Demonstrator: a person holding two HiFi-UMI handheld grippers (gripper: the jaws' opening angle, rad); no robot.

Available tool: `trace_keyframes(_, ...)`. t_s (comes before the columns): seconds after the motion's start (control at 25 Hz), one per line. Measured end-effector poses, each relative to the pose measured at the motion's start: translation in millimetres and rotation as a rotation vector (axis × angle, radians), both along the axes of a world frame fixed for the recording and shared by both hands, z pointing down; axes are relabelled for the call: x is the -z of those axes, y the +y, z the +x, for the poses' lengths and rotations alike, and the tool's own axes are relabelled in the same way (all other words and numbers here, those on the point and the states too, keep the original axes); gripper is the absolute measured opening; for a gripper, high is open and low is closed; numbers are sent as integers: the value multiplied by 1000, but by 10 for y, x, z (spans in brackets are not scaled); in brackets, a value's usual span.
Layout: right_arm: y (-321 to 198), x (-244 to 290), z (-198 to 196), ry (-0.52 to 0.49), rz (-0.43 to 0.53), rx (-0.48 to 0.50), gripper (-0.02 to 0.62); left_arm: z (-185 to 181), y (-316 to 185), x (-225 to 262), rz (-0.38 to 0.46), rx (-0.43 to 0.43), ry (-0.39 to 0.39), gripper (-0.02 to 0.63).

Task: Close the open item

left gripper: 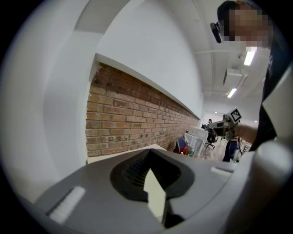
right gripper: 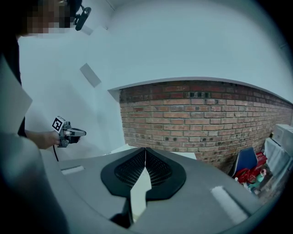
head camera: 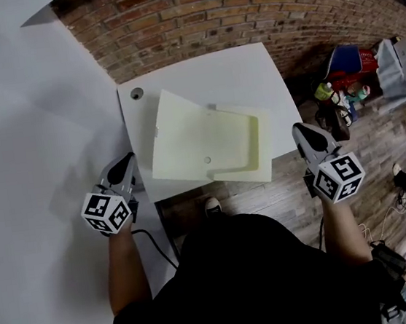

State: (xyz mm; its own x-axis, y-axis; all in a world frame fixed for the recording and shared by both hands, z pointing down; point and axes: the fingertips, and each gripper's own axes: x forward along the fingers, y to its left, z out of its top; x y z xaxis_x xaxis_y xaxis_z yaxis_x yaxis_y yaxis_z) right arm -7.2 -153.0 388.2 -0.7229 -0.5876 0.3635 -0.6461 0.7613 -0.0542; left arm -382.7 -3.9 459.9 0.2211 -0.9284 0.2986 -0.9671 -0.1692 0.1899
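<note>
- A pale yellow flat case (head camera: 241,142) lies open on the white counter (head camera: 250,67), on the half nearer the person; its near right corner seems to reach past the counter's near edge.
- Its lid (head camera: 178,138) is swung out to the left and stands tilted, its left edge raised. The shallow half on the right lies flat, with a raised rim and a bare pale floor. A small round stud (head camera: 207,160) shows near the fold.
- A round hole (head camera: 136,93) sits in the counter's far left corner, apart from the case.
- The left gripper (head camera: 127,160) hangs just off the counter's left edge, beside the lid but not touching it. In its own view the fingers (left gripper: 137,167) are pressed together with nothing between them.
- The right gripper (head camera: 299,129) hangs just off the counter's right edge, near the shallow half and apart from it. Its fingers (right gripper: 158,165) are likewise together and hold nothing.
- Nothing stands between either gripper and the case.
- A cable (head camera: 153,243) trails from the left gripper, and a shoe (head camera: 212,206) shows under the counter's near edge.
- A brick wall (head camera: 242,6) runs behind the counter and a white wall (head camera: 30,127) fills the left.
- On the wooden floor (head camera: 280,192) to the right stand a red and blue bag (head camera: 348,60), some bottles (head camera: 324,91) and a white box (head camera: 404,67); what they contain cannot be made out.
</note>
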Motion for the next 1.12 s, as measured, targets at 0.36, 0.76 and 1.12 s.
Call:
trace_keyframes(0.36, 50, 72, -32, 17, 25, -55, 5, -68, -134, -62, 3, -55, 19, 3)
trace_keyframes(0.76, 184, 160, 67, 29, 46, -80, 6, -37, -149, -31, 12, -81, 11, 3)
trace_keyframes(1.12, 153, 66, 233, -4, 45, -68, 6, 146, -70, -124, -2, -89, 5, 3)
